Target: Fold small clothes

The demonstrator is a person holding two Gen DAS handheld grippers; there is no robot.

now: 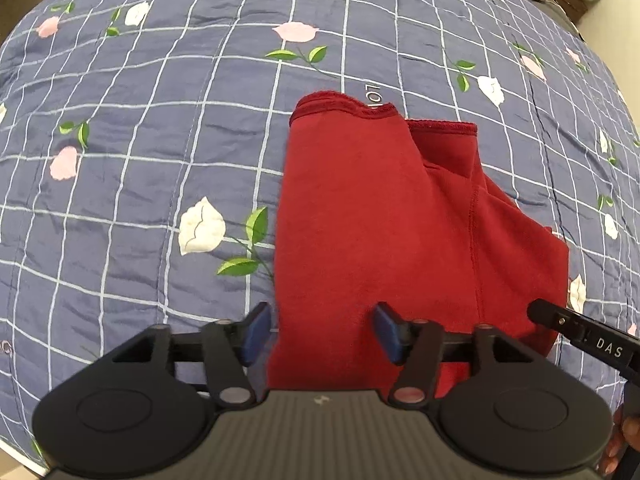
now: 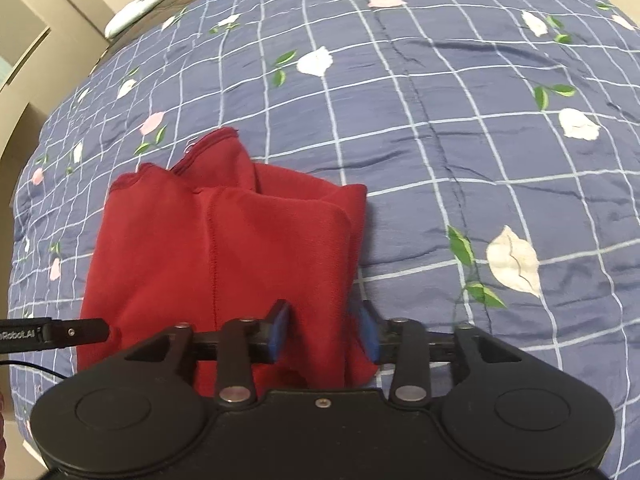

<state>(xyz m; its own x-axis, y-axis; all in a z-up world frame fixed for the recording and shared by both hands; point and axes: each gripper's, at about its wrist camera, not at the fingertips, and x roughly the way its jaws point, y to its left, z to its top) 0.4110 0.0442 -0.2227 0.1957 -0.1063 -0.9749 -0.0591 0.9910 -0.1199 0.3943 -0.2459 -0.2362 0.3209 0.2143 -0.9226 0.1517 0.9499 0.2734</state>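
So the red garment [image 1: 360, 208] lies on the quilt [image 1: 140, 140], long axis running from 6 to 12 in the left view, hemmed openings at 12. Its near edge sits between the spread blue pads of the left gripper [image 1: 324, 332]. Right gripper [image 2: 325, 330] is also parted, with cloth bunched between its pads, at the garment's 5 o'clock corner.

Garment [image 1: 380, 208] on quilt [image 1: 140, 140]

Blue checked floral bedspread [image 2: 440, 128] covers the bed, beige walls [image 2: 48, 8] behind
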